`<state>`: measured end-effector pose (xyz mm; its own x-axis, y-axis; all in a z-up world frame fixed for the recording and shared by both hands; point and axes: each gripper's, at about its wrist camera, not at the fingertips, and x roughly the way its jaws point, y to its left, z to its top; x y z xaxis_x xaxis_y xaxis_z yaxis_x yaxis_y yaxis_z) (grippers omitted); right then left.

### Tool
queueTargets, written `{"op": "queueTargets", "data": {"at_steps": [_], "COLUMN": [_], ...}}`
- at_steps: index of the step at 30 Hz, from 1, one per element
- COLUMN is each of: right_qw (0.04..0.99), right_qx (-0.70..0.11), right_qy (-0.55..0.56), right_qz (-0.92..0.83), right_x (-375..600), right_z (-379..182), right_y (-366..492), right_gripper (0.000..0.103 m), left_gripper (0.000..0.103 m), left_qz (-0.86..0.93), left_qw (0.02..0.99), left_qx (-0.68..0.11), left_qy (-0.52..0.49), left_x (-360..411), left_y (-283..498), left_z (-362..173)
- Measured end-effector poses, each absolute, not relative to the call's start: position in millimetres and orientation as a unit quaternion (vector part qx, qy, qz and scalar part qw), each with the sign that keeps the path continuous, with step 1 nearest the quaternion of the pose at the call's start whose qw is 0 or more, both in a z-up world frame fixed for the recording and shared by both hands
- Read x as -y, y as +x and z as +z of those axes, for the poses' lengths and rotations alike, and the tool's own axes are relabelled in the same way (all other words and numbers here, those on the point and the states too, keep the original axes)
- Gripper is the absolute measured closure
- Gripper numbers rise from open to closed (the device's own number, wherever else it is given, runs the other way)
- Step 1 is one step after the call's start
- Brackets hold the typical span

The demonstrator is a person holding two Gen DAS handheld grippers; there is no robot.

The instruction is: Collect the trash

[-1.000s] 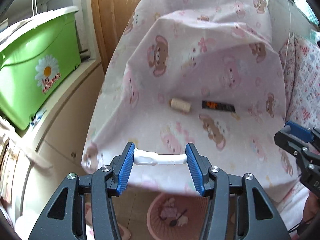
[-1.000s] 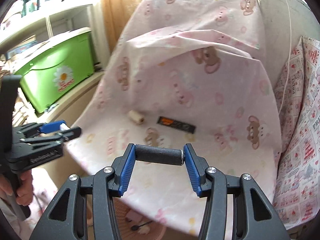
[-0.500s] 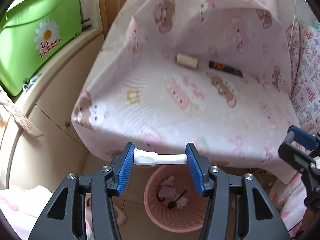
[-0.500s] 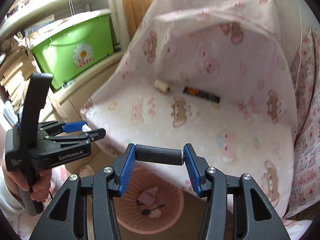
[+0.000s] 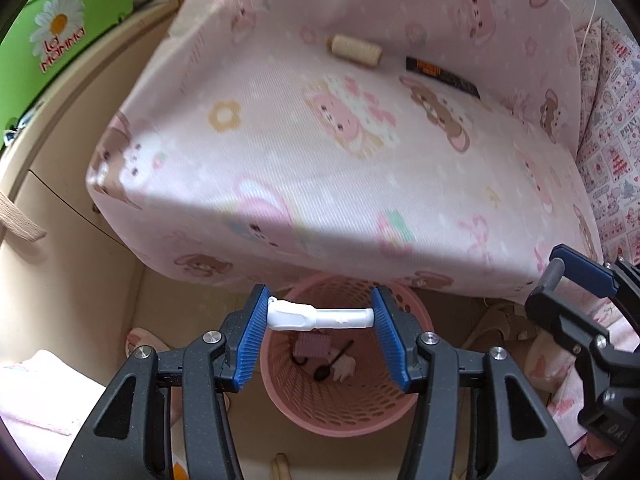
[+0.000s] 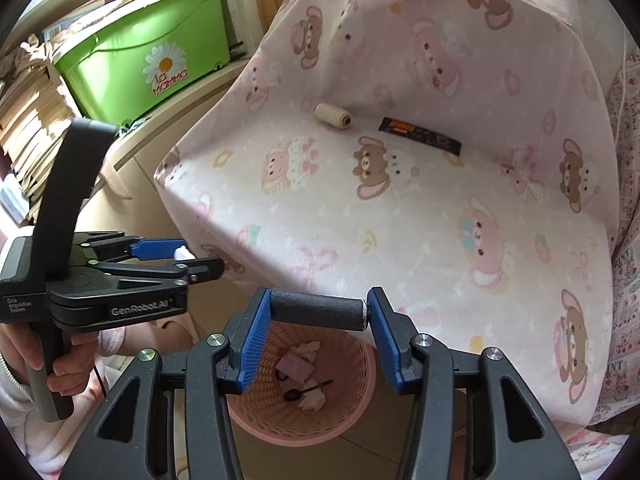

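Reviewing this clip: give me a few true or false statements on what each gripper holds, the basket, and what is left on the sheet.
1. The left gripper holds a white plastic piece between its fingers. True.
2. The right gripper is empty. False: it grips a dark cylinder.
3. The pink basket is empty. False: a black spoon and scraps lie inside.
4. A thread spool and a black wrapper lie on the pink sheet. True.

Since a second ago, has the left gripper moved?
Yes. The left gripper, shut on the white tube, came down from the chair seat's front edge to over the pink basket.
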<state>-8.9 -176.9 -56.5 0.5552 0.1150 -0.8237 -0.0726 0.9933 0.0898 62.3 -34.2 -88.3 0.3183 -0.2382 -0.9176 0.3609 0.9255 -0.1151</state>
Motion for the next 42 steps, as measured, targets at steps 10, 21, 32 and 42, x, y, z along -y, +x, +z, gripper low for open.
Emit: {"op": "queueTargets", "data": {"at_steps": [10, 21, 32, 42], "right_qw": [0.833, 0.788, 0.764, 0.769], "right_qx": [-0.549, -0.614, -0.642, -0.637], "right_qy": [0.015, -0.005, -0.042, -0.053], "right_qz": [0.062, 0.038, 0.034, 0.02], "right_x": [163.7, 160.2, 156.4, 155.2], "right_z": [-110.9, -162.4, -186.9, -186.6], "right_y": [6.4, 21.7, 23.5, 23.4], "right_gripper": [0.052, 0.052, 0.052, 0.045], "left_gripper": [0.052, 0.052, 0.052, 0.039], "left_qz": [-0.168, -0.14, -0.147, -0.142], "left_qw": [0.761, 0.711, 0.689, 0.69], "left_qx": [-0.622, -0.681, -0.7, -0.7], "left_qy": [0.07, 0.105, 0.119, 0.118], "left_x": [44.4, 53.0, 56.9, 55.3], "left_y": [69.0, 63.5, 55.4, 56.3], "left_z": [-142.9, -194.7, -208.8, -206.4]}}
